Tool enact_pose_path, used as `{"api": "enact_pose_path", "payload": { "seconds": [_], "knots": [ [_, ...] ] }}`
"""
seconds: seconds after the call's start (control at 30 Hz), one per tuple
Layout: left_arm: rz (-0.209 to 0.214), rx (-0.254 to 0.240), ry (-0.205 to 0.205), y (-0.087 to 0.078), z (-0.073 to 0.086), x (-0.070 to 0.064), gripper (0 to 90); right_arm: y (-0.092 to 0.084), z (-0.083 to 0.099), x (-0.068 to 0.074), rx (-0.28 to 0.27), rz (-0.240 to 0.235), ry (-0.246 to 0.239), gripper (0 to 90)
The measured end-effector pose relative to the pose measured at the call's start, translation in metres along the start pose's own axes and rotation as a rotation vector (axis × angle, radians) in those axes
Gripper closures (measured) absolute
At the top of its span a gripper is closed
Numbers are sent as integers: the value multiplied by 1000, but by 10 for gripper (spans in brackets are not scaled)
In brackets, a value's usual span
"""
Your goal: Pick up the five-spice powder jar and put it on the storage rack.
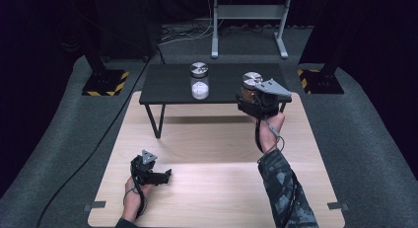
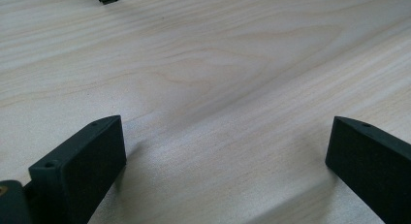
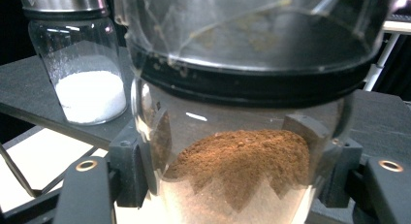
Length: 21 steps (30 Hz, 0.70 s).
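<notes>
My right gripper (image 1: 254,100) is shut on a glass jar of brown powder (image 1: 251,88) with a silver lid, held at the right front part of the small black table (image 1: 167,85). In the right gripper view the brown powder jar (image 3: 242,161) sits between the jaws, close to the lens. A second glass jar with white powder (image 1: 199,81) stands upright on the black table, left of the held jar; the white powder jar (image 3: 87,83) appears at the upper left of the right gripper view. My left gripper (image 1: 165,175) rests low over the wooden board (image 1: 217,154), open, nothing between its jaws.
The black table stands on thin legs (image 1: 157,122) at the far end of the wooden board. A cable (image 1: 98,149) runs over the grey floor at the left. Yellow-striped stand bases (image 1: 106,82) flank the table, and a grey frame (image 1: 249,20) stands behind it.
</notes>
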State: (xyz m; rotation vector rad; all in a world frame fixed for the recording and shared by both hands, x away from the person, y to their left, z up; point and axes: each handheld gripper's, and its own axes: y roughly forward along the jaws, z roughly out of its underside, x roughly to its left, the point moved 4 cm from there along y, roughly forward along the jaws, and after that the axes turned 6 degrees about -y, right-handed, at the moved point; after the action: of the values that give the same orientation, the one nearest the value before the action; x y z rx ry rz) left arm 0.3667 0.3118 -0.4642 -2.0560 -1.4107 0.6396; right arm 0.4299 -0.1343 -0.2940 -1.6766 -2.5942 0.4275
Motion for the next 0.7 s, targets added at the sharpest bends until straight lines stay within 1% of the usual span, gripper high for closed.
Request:
{"api": "enact_pose_path", "payload": {
  "seconds": [0.17,0.43,0.57,0.7],
  "knots": [
    [0,0,0,0,0,0,4,6,-5,1,1,-2,-5,293],
    [2,0,1,0,0,0,4,22,-12,2,6,-16,-5,293],
    [3,-1,1,0,0,0,5,30,-15,2,17,-16,-10,293],
    [4,-1,1,0,0,0,5,38,-16,1,26,-14,-3,293]
  ]
}}
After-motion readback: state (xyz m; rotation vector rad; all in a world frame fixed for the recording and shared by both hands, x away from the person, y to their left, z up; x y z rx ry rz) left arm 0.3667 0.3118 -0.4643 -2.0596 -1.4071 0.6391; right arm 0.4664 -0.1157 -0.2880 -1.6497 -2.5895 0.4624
